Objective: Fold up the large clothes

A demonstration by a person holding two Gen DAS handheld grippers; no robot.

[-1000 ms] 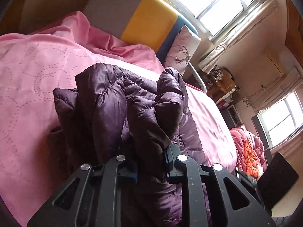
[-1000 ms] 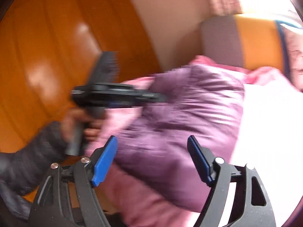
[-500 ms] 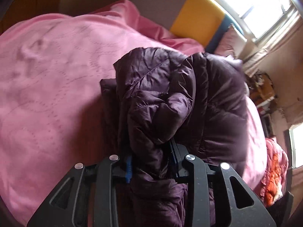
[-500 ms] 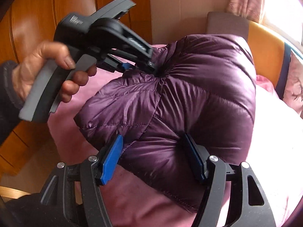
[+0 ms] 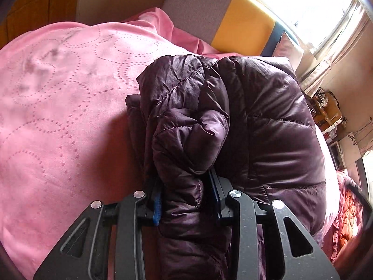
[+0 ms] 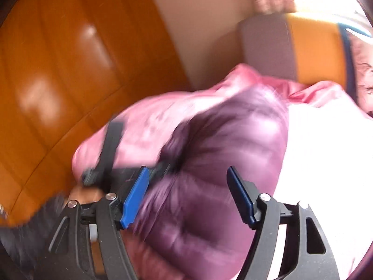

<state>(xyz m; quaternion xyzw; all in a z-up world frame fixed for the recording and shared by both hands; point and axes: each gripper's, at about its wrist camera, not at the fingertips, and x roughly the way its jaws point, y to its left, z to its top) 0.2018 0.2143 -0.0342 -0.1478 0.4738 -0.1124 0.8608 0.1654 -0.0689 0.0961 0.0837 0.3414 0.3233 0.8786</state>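
Note:
A dark purple quilted down jacket [image 5: 268, 121] lies bunched and folded over on the pink bed cover [image 5: 60, 107]. My left gripper [image 5: 186, 191] is shut on a thick fold of the jacket at its near edge. In the blurred right wrist view the jacket [image 6: 209, 205] sits just ahead of my right gripper [image 6: 188, 193], which is open with its blue pads [image 6: 136, 196] wide apart above the fabric. The left gripper [image 6: 109, 154] shows there as a dark blur at the jacket's left edge.
A grey, yellow and blue headboard [image 5: 242, 32] and a pale pillow [image 5: 288, 49] stand at the far end of the bed. An orange wooden wardrobe [image 6: 70, 70] is on the left. Cluttered shelves [image 5: 326, 112] and a red-orange quilt [image 5: 349, 219] are at right.
The left gripper has kept its hold while the jacket settled lower on the bed. The right gripper, which straddled the jacket, has pulled back and swung quickly, blurring its view.

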